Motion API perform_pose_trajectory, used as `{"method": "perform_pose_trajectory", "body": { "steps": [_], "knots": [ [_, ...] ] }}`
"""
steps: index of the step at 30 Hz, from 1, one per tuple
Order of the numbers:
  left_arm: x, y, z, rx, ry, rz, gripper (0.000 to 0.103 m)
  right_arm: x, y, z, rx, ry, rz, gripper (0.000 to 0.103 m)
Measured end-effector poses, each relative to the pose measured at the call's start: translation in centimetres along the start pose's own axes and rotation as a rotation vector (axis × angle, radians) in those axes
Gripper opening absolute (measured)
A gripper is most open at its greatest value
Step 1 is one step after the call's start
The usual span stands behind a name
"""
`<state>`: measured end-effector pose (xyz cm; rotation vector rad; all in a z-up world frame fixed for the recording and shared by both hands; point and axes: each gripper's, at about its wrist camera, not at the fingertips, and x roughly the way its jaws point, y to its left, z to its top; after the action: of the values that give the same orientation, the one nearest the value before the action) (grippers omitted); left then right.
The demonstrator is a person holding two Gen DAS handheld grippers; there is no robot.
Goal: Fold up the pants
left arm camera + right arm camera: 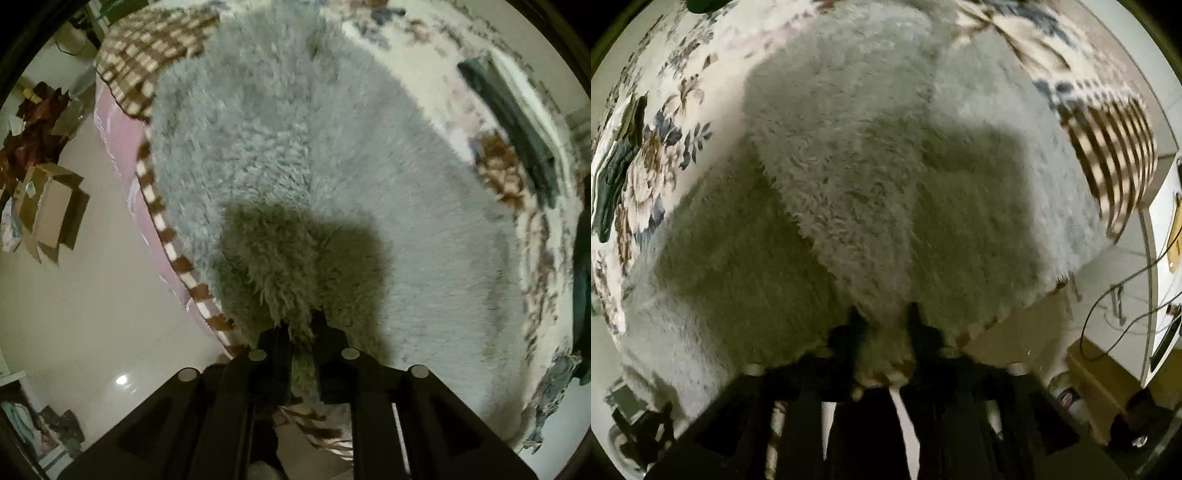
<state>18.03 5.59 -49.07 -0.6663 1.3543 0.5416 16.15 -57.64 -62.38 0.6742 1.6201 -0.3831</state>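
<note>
The pants [295, 140] are grey and fluffy, with a brown-and-white check lining [147, 48]. They lie spread over a floral bedspread [443, 92]. My left gripper [301, 328] is shut on a bunched edge of the pants and holds it lifted above the rest. The pants fill the right wrist view [849, 155] too. My right gripper [882, 317] is shut on another fold of the fleece, raised over the flat part. The check lining [1115, 147] shows at the right edge there.
The bed's pink side [122, 147] drops to a pale floor [92, 295] with cardboard boxes [51, 210] on the left. A dark folded garment [517, 122] lies on the bedspread at the right. White furniture with cables [1156, 277] stands right of the bed.
</note>
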Motion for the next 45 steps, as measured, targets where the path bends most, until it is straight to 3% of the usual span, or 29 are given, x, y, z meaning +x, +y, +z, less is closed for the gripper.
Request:
{"method": "perform_pose_trajectory", "body": {
  "steps": [1, 3, 5, 6, 8, 13, 15, 16, 17, 22, 25, 26, 29, 33, 34, 35, 41, 43, 45],
  "knots": [
    [-1.0, -0.3, -0.1, 0.002, -0.021, 0.003, 0.013, -0.9, -0.9, -0.3, 0.016, 0.0, 0.028, 0.055],
    [-2.4, -0.9, -0.1, 0.021, -0.054, 0.025, 0.033, -3.1, -2.4, -0.7, 0.029, -0.049, 0.05, 0.064],
    [-3.5, -2.1, -0.1, 0.06, -0.105, 0.046, 0.08, -5.8, -3.3, -0.5, 0.016, -0.129, 0.051, 0.081],
    [-3.7, -2.5, 0.1, 0.08, -0.127, 0.06, 0.084, -6.8, -3.1, 0.1, -0.001, -0.164, 0.049, 0.084],
    [-3.7, -3.7, 0.2, 0.12, -0.15, 0.088, 0.084, -7.3, -1.7, 1.6, -0.061, -0.222, 0.033, 0.093],
    [-2.3, -5.3, 0.6, 0.206, -0.157, 0.138, 0.084, -4.7, 5.0, 6.2, -0.232, -0.321, -0.036, 0.092],
    [-2.0, -5.9, 0.3, 0.233, -0.158, 0.154, 0.084, -3.9, 6.8, 7.4, -0.254, -0.319, -0.098, 0.068],
    [-2.0, -6.1, 0.1, 0.243, -0.156, 0.162, 0.084, -3.6, 6.7, 7.4, -0.235, -0.315, -0.108, 0.036],
    [-2.0, -6.3, 0.0, 0.253, -0.151, 0.171, 0.084, -3.7, 5.6, 7.2, -0.192, -0.321, -0.12, 0.028],
    [-1.6, -6.4, -0.9, 0.281, -0.127, 0.179, 0.084, -4.3, -4.2, 3.5, 0.065, -0.336, -0.148, 0.029],
    [-1.0, -6.3, -1.6, 0.296, -0.111, 0.185, 0.084, -4.1, -11.1, 1.1, 0.256, -0.261, -0.01, 0.033],
    [-0.7, -6.2, -1.8, 0.297, -0.1, 0.188, 0.084, -4.2, -12.7, 0.5, 0.318, -0.258, 0.067, 0.041],
    [-0.4, -5.5, -1.9, 0.273, -0.082, 0.185, 0.084, -4.2, -15.0, -0.5, 0.448, -0.285, 0.3, 0.06],
    [0.1, -4.4, -1.5, 0.234, -0.069, 0.181, 0.084, -0.4, -13.8, 0.9, 0.546, -0.228, 0.427, 0.062],
    [0.1, -3.9, -1.2, 0.223, -0.065, 0.175, 0.084, 0.9, -13.2, 1.3, 0.558, -0.221, 0.424, 0.042],
    [0.0, -3.6, -1.0, 0.216, -0.064, 0.173, 0.084, 1.6, -12.5, 1.6, 0.543, -0.23, 0.404, 0.005],
    [-1.1, -0.3, 1.2, 0.188, -0.082, 0.151, 0.084, -2.3, -9.8, -1.3, 0.445, -0.371, 0.14, 0.005],
    [-1.1, 1.0, 2.4, 0.161, -0.074, 0.142, 0.084, -0.8, -10.3, -2.0, 0.467, -0.291, 0.099, 0.005],
    [-1.1, 2.5, 3.9, 0.129, -0.065, 0.135, 0.084, 1.3, -10.2, -2.1, 0.491, -0.202, 0.12, 0.01]
  ]
}}
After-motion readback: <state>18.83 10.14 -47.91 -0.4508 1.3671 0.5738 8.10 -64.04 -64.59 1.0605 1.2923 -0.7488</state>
